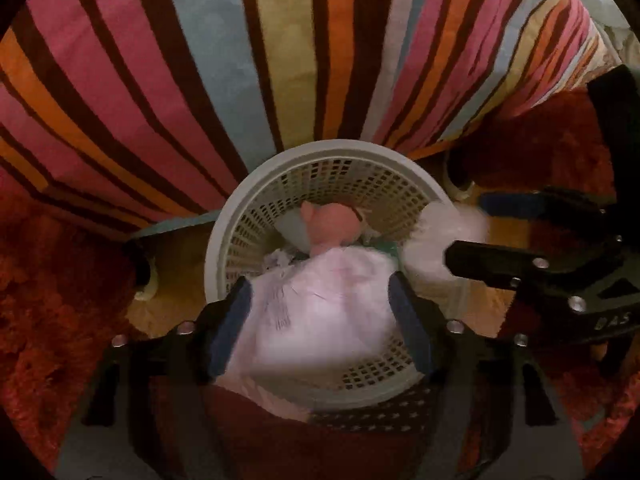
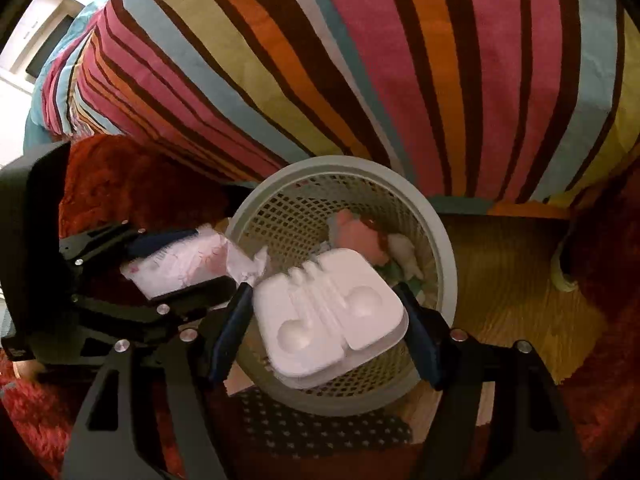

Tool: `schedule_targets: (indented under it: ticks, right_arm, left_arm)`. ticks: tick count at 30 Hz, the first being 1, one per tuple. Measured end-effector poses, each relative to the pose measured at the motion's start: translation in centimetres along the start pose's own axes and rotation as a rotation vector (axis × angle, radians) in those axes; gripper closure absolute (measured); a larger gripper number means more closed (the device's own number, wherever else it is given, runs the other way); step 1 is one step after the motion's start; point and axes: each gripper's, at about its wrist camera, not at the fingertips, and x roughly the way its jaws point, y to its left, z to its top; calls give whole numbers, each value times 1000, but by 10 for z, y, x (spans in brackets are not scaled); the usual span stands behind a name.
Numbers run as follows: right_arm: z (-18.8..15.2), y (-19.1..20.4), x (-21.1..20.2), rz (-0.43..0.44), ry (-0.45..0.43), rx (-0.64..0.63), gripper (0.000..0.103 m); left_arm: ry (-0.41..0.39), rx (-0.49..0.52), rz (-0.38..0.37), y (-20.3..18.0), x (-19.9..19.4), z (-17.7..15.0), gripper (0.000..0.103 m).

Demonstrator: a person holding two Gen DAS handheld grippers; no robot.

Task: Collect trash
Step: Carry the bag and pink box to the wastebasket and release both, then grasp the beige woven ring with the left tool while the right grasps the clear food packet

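Both pieces are at the drop-off step. The left gripper [image 1: 320, 320] stands apart around a pale plastic wrapper [image 1: 320, 312] over the mesh wastebasket [image 1: 224, 240]. The right gripper [image 2: 326, 330], jaws apart, brackets a white moulded tray [image 2: 328, 316] above it. Next: let both fall in, then withdraw.

The right gripper [image 2: 326, 326] points steeply down over a pale round mesh basket [image 2: 446, 248], its blue-padded fingers [image 2: 232, 332] standing apart on either side of a white moulded plastic tray [image 2: 328, 316], with gaps between pads and tray. At ten o'clock from the tray the left gripper [image 2: 176, 258] has a crumpled pink-printed wrapper [image 2: 184, 264] between its fingers at the basket's rim. Pink and white scraps [image 2: 360, 236] lie inside at one o'clock. A striped bedspread [image 2: 360, 60] fills twelve o'clock; red shaggy rug [image 2: 128, 184] lies at nine.
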Motion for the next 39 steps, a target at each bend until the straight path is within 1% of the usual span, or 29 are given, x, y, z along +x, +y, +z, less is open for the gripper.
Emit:
schedule_targets:
  ticks: [1, 2, 3, 13, 17, 18, 19, 20, 22, 23, 24, 25, 26, 27, 28, 29, 30, 31, 32, 33, 34, 35, 36, 37, 38, 39]
  right_arm:
    - [-3, 0, 1, -6, -1, 4, 26]
    - [-3, -1, 0, -8, -2, 12, 19]
    - [-3, 1, -1, -9, -2, 14, 17]
    - [-2, -11, 8, -19, 2, 63, 17]
    - [-3, -8, 4, -12, -12, 42, 17]
    - [-3, -7, 1, -7, -24, 32, 17]
    - [-3, -3, -9, 7, -58, 10, 17]
    - [-3, -3, -10, 10, -62, 6, 17]
    - [-2, 6, -39, 55, -128, -42, 17]
    - [0, 8, -50, 63, -151, -61, 17]
    - [9, 16, -82, 62, -234, -124, 17]
    - [14, 18, -92, 56, -264, -145, 17]
    - [27, 23, -116, 36, -337, -192, 17]
    - [43, 27, -136, 6, -403, -229, 17]
    - [52, 29, -144, -2, -432, -244, 17]
    - [77, 30, -162, -9, -499, -277, 17]
    - [97, 31, -170, -18, -534, -292, 17]
    - [105, 33, -172, -25, -546, -298, 17]
    - [132, 34, -176, -49, -581, -313, 17]
    - [132, 34, -176, -49, -581, -313, 17]
    - [138, 36, -176, -55, -589, -316, 17]
    - [166, 37, -175, -62, -602, -325, 17]
    - [185, 39, -171, -62, -601, -331, 17]
    - [199, 42, -168, -63, -597, -337, 17]
    - [223, 44, -163, -73, -587, -349, 17]
    - [247, 43, -156, -87, -578, -365, 17]
  left_arm:
    - [5, -3, 5, 1, 1, 0, 16]
    - [7, -5, 5, 2, 2, 0, 16]
    - [7, -5, 3, 2, 2, 0, 16]
    - [34, -2, 3, 0, 7, -2, 16]
    - [9, 5, -6, -1, 1, -2, 16]
    - [-16, 3, -14, 0, -6, -2, 16]
    - [-34, 0, -17, 1, -11, -2, 16]
    - [-66, 1, -28, 2, -22, -2, 16]
    - [-99, 18, -56, 4, -46, 0, 16]
    - [-129, 32, -88, 6, -65, 4, 16]
    - [-167, 41, -113, 9, -86, 10, 16]
    - [-203, 49, -125, 12, -102, 17, 16]
    - [-272, 65, -123, 18, -128, 31, 16]
    - [-334, 74, -94, 24, -149, 46, 16]
    - [-381, 79, -69, 29, -162, 59, 16]
    - [-432, 81, -40, 36, -176, 76, 16]
    - [-501, 71, 10, 47, -191, 106, 16]
    - [-534, 57, 37, 56, -198, 128, 16]
    - [-554, 35, 55, 63, -202, 148, 16]
    - [-571, -3, 71, 74, -204, 179, 16]
    - [-584, -35, 61, 84, -205, 207, 16]
    - [-593, -57, 55, 90, -205, 230, 16]
    - [-605, -74, 51, 96, -203, 257, 16]
    - [-611, -83, 41, 101, -201, 282, 16]
    - [-614, -88, 39, 104, -198, 303, 16]
    - [-606, -100, 25, 109, -192, 333, 16]
